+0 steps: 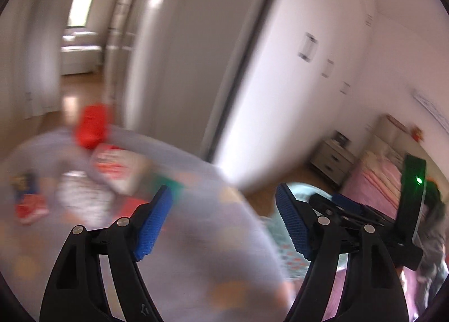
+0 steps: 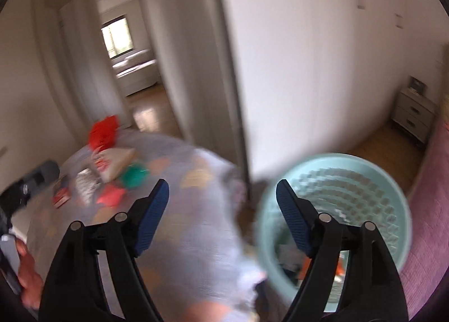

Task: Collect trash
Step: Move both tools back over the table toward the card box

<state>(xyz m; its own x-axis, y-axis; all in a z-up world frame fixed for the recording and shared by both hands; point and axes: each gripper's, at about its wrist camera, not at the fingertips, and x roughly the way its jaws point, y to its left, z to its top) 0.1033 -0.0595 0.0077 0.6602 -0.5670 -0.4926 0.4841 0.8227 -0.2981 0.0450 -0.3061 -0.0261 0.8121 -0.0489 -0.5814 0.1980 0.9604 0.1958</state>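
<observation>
Trash lies in a loose cluster at the far left of a round table under a pale grey cloth with orange and tan blotches (image 2: 193, 237): a small red-and-blue carton (image 1: 26, 195) nearest the left edge, a crumpled bright red bag (image 2: 103, 132) at the back, a flat beige packet with red print (image 2: 115, 163), a silvery patterned wrapper (image 2: 84, 186), a green crumpled piece (image 2: 134, 177) and a pinkish-red scrap (image 2: 110, 195). All are blurred, so finer detail cannot be told. Over the cloth's middle, the left gripper (image 1: 224, 221) and right gripper (image 2: 223, 215) both stand spread wide, blue pads apart with nothing between them. To the right, just off the table's edge, sits a pale mint plastic basket with a perforated wall (image 2: 364, 179); dark and orange bits show at its bottom. Judging from that, some collecting looks done, yet most pieces remain on the table, well apart from the basket.
</observation>
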